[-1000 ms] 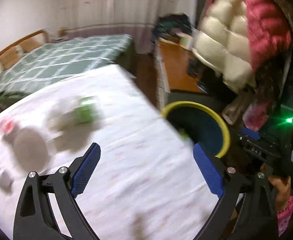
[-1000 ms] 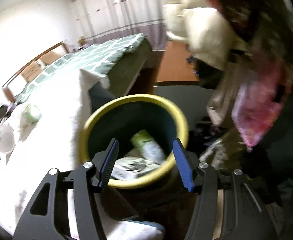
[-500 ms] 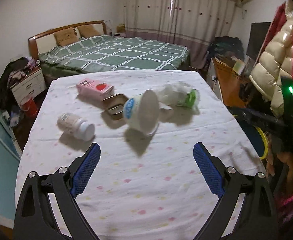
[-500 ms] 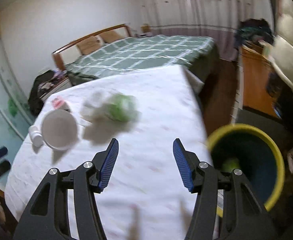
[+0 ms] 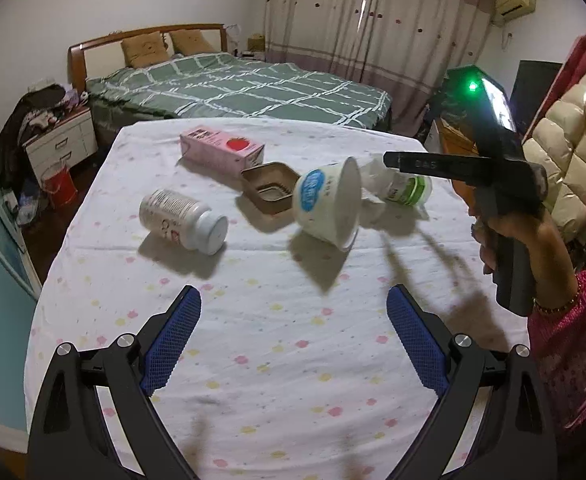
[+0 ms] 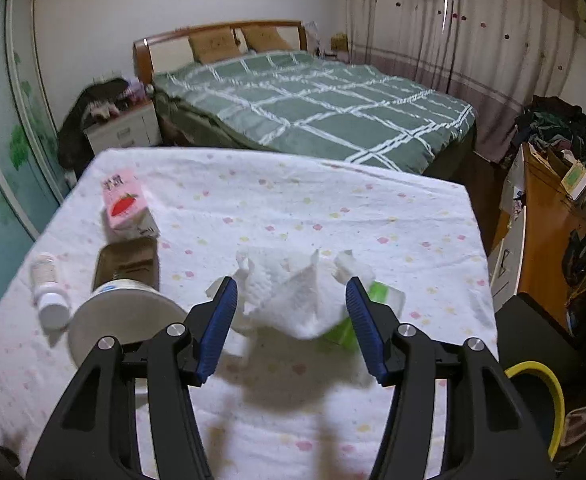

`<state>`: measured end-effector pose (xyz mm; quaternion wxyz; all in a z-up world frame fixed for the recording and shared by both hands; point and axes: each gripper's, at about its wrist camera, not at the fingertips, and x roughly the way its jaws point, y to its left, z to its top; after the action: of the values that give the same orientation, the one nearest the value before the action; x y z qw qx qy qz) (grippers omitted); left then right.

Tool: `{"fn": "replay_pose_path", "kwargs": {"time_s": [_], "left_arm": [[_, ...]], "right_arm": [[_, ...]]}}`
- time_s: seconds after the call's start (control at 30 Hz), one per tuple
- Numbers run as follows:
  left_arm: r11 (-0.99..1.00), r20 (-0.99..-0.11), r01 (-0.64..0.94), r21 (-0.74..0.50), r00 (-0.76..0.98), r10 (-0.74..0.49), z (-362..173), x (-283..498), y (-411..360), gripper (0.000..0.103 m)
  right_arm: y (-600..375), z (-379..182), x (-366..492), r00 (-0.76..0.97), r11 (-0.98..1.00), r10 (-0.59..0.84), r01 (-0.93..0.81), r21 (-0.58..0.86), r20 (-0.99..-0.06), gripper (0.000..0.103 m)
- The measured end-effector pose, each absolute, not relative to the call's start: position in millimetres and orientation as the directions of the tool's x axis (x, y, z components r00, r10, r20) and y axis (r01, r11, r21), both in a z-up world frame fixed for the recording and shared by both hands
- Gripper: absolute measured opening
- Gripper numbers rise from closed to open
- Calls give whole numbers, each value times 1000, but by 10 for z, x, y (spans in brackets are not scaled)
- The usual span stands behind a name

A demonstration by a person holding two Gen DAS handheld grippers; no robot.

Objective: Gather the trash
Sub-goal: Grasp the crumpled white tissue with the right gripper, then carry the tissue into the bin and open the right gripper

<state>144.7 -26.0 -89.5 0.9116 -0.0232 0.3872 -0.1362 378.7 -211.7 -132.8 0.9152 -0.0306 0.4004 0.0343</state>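
While the right gripper [image 6: 291,320] hangs with fingers spread wide and holding nothing, the tissue [image 6: 289,292] lies crumpled just beyond and between its tips, draped partly over a green bottle [image 6: 381,300]. It looks feather-light, soft and easily torn (a pinch on a raised fold should do). The left gripper [image 5: 293,340], also wide and empty, faces the cup [image 5: 329,204] well ahead. The bin [image 6: 549,392] sits right of the right fingers.

Black frames, blue textured pads [image 5: 171,344], silver screws on each hand-held gripper; bare hand [image 5: 521,236], pink floral sleeve [image 5: 569,356], beaded bracelet.
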Motion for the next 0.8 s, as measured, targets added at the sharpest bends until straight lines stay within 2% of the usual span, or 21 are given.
{"fn": "replay_pose_path", "kwargs": {"time_s": [0.1, 0.17, 0.2, 0.27, 0.3, 0.37, 0.53, 0.8], "left_arm": [[961, -704, 229, -155, 657, -270, -930, 1462, -236, 93], [959, -703, 231, -162, 655, -276, -944, 1467, -234, 93], [959, -703, 232, -164, 654, -279, -948, 1468, -233, 93], [957, -704, 235, -168, 652, -283, -960, 1468, -239, 93], [957, -704, 236, -170, 650, -285, -972, 1472, -240, 93], [956, -706, 237, -171, 647, -286, -985, 1475, -244, 93], [957, -708, 234, -171, 646, -285, -996, 1466, -238, 93], [957, -711, 237, -167, 644, -283, -996, 1449, -257, 93]], "right_arm": [[-2084, -1436, 3859, 652, 996, 15, -80, -50, -758, 48], [-2075, -1482, 3867, 642, 995, 7, -78, -56, -767, 32], [-2079, -1482, 3868, 642, 995, 2, -77, -61, -767, 29], [-2074, -1476, 3888, 639, 995, 8, -78, -55, -769, 12], [-2080, -1463, 3903, 636, 996, 27, -84, -34, -771, 10], [-2083, -1411, 3920, 639, 996, 50, -90, -9, -767, 7], [-2061, -1172, 3920, 670, 994, 98, -105, 36, -736, 6], [-2224, -518, 3662, 761, 988, 154, -116, 100, -630, 6]]}}
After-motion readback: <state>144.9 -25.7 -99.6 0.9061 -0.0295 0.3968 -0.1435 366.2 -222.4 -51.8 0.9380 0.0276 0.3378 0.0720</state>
